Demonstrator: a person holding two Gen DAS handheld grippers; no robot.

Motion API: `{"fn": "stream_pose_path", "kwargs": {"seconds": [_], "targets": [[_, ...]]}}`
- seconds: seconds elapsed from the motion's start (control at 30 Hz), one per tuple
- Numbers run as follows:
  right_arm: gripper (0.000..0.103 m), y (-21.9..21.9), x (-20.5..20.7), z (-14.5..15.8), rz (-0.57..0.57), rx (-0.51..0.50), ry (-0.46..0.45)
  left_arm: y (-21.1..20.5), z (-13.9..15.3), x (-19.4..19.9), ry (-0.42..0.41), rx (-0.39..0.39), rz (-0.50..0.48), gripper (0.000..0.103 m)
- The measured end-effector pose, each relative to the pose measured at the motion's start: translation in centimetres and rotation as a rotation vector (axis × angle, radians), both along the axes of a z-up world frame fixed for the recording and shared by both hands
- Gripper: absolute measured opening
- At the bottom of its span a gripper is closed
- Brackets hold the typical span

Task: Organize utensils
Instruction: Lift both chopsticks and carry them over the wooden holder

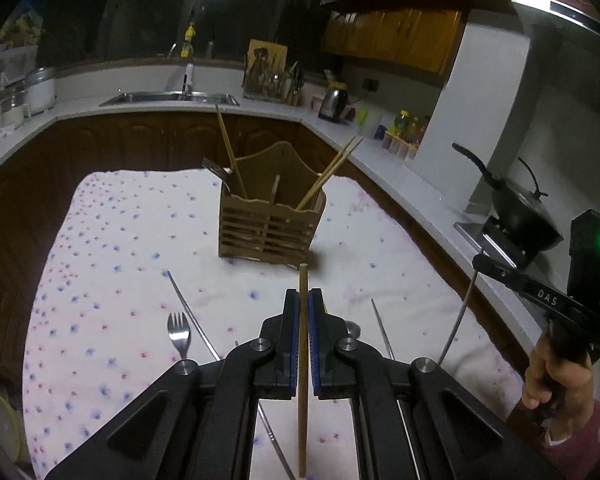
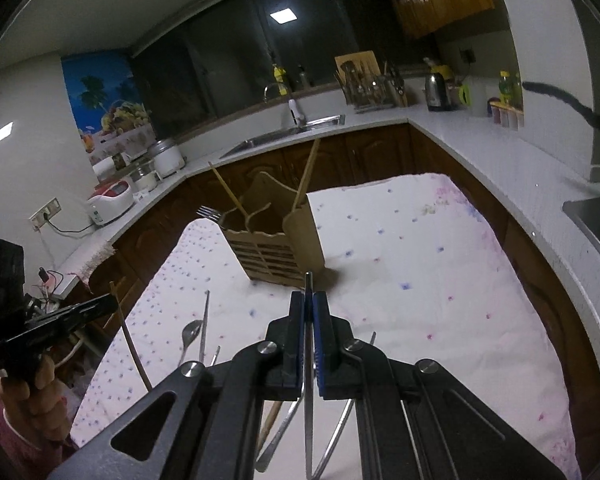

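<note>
Over the flowery table, the left hand-held gripper was clamped on a wooden chopstick, the right hand-held gripper on a metal chopstick. Wooden utensil holder stood ahead; I reckoned those thin sticks could pivot and miss a slot.

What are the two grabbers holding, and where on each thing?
The left hand-held gripper pinches a wooden chopstick near its upper end. The right hand-held gripper pinches a metal chopstick near its upper end.
</note>
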State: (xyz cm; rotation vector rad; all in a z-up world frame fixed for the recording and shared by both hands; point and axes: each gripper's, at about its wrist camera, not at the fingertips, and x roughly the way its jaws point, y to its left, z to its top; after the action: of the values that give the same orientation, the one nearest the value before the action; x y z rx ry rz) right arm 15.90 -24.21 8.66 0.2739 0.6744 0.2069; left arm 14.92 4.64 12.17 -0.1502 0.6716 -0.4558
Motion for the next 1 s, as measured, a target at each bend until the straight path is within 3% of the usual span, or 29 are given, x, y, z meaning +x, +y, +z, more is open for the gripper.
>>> {"fn": "stream_pose_path", "kwargs": {"seconds": [0.37,1.0], "targets": [[0.004,0.8,-0.2,2.8,0.001,0.002,-0.082,1.5,1.5,-1.1,-0.062,-0.038,0.022,0.002],[0.004,1.2,3.2,5.7,0.009,0.035,-0.159,3.0,4.6,2.6,-0.174,-0.078,0.076,0.001]]}}
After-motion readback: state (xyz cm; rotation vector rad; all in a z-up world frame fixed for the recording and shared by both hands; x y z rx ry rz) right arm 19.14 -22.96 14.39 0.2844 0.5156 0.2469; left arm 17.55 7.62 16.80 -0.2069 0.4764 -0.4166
